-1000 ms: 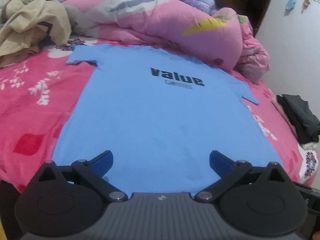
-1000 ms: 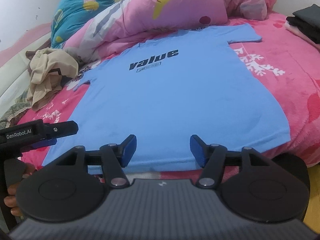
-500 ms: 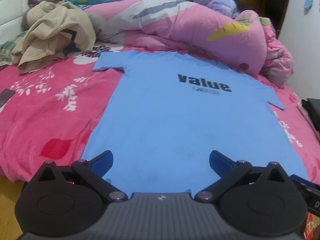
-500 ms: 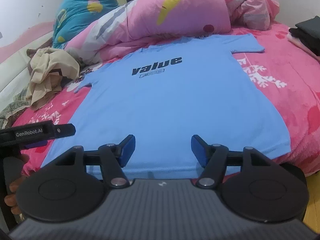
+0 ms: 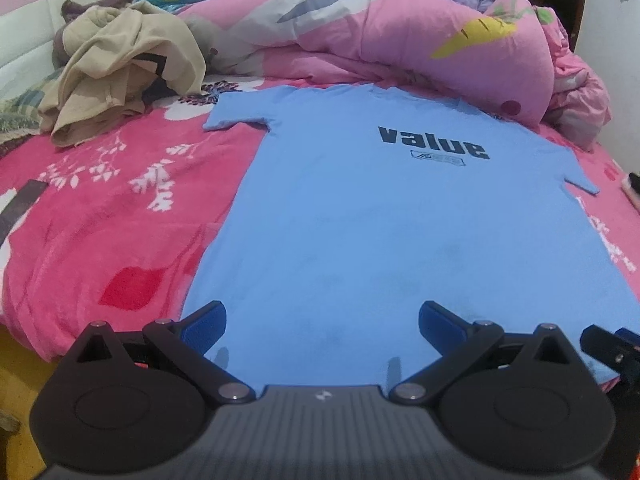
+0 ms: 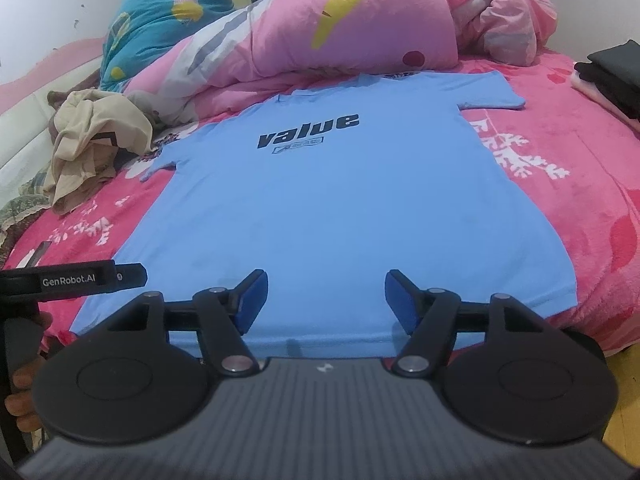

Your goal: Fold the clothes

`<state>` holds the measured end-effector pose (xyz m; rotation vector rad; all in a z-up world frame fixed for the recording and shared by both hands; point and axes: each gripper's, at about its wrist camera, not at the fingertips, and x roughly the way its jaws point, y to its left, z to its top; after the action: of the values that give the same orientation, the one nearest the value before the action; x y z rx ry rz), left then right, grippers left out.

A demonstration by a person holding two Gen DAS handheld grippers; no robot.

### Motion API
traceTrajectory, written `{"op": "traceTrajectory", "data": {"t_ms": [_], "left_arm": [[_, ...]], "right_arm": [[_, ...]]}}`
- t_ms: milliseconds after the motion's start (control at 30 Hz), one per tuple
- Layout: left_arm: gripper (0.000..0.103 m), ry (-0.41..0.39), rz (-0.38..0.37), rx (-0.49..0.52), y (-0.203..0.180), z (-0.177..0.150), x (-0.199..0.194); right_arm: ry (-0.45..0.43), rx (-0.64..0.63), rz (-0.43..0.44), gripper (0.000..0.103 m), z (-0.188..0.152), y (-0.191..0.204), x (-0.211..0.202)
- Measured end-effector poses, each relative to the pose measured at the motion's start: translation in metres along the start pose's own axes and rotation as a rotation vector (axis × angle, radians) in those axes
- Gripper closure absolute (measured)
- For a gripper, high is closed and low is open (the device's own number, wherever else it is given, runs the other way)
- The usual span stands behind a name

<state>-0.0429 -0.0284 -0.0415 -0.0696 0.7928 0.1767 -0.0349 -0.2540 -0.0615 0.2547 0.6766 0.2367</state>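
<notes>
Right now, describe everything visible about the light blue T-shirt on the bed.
The light blue short-sleeved T-shirt lies flat, front up and unfolded, on the pink floral blanket. It looks like thin, smooth knit fabric, with "value" printed dark across the chest. Both sleeves are spread outward; the collar meets the pink quilt, and the hem is nearest both open grippers.

A pink floral bed (image 5: 100, 216) holds a flat blue T-shirt (image 5: 380, 216), crumpled beige garment (image 5: 120, 76), pink duvet (image 5: 400, 36), and perhaps folded dark clothes (image 6: 612, 68).
</notes>
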Motion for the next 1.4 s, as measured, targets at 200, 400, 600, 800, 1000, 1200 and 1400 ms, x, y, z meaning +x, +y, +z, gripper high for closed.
{"op": "traceTrajectory", "data": {"t_ms": [200,400,600,800,1000,1200,1400], "left_arm": [[0.0,0.001,0.021,0.019,-0.003,-0.002,0.002],[0.0,-0.016,0.03,0.038,-0.005,-0.002,0.001],[0.0,-0.023,0.028,0.054,-0.007,-0.002,0.001],[0.0,-0.019,0.027,0.06,-0.009,-0.003,0.001],[0.0,-0.011,0.024,0.06,-0.009,-0.003,0.002],[0.0,-0.01,0.023,0.062,-0.01,-0.003,0.004],[0.0,-0.009,0.021,0.065,-0.011,-0.004,0.003]], "right_arm": [[-0.004,-0.003,-0.013,0.037,-0.005,0.008,-0.002],[-0.005,-0.001,-0.024,0.036,-0.008,0.01,-0.002],[-0.002,-0.006,-0.027,0.036,-0.009,0.011,-0.001],[0.004,-0.007,-0.026,0.035,-0.009,0.011,0.001],[0.006,-0.008,-0.027,0.035,-0.008,0.011,0.002],[0.008,-0.011,-0.026,0.035,-0.007,0.011,0.003],[0.01,-0.015,-0.026,0.034,-0.006,0.012,0.004]]}}
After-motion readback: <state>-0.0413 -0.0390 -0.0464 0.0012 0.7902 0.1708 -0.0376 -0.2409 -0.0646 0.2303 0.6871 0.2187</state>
